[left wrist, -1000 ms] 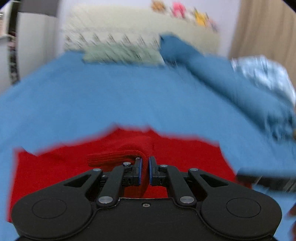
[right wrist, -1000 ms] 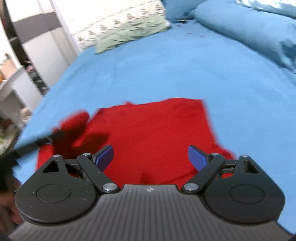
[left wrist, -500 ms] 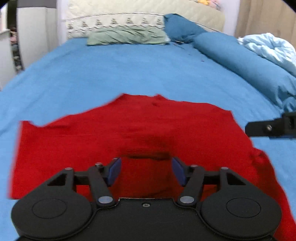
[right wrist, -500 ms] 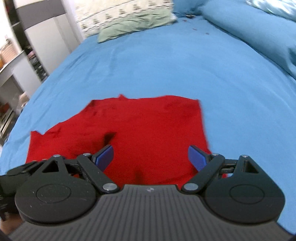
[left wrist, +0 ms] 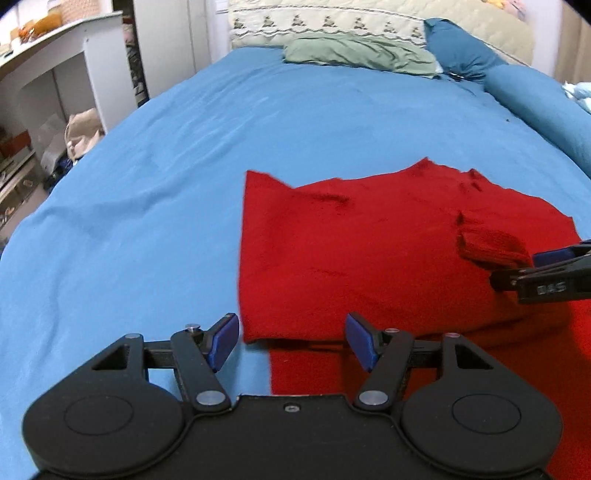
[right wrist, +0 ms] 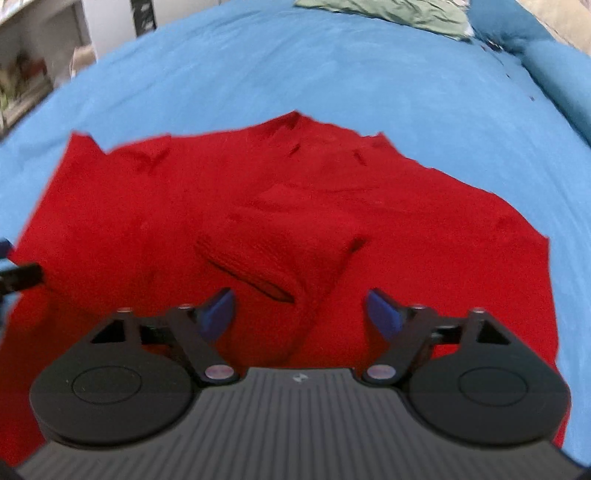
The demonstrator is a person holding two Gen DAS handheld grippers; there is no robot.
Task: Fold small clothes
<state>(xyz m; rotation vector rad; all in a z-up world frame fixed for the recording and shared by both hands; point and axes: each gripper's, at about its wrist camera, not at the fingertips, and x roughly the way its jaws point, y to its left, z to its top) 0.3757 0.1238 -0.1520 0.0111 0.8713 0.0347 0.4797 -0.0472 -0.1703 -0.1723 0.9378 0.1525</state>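
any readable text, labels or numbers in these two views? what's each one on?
"D4S", or close to it: white characters on the black finger of the right hand-held gripper, left wrist view; blurred, so the reading is uncertain.
Small white mark on the ribbed body of the right hand-held gripper, right wrist view: a logo, too small to read.
Nothing legible on the red garment, bed or shelves.

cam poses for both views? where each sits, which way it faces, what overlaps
Left wrist: on the left gripper, low over the bed, facing the headboard; sees the sweater edge between its open fingers, and the right gripper's fingers entering from the right by the cuff.
Right wrist: on the right gripper, above the sweater's middle, same heading; open fingers straddle the cuff; a left gripper finger shows at the left edge.
Shared: sweater, cuff, bed, green pillow.
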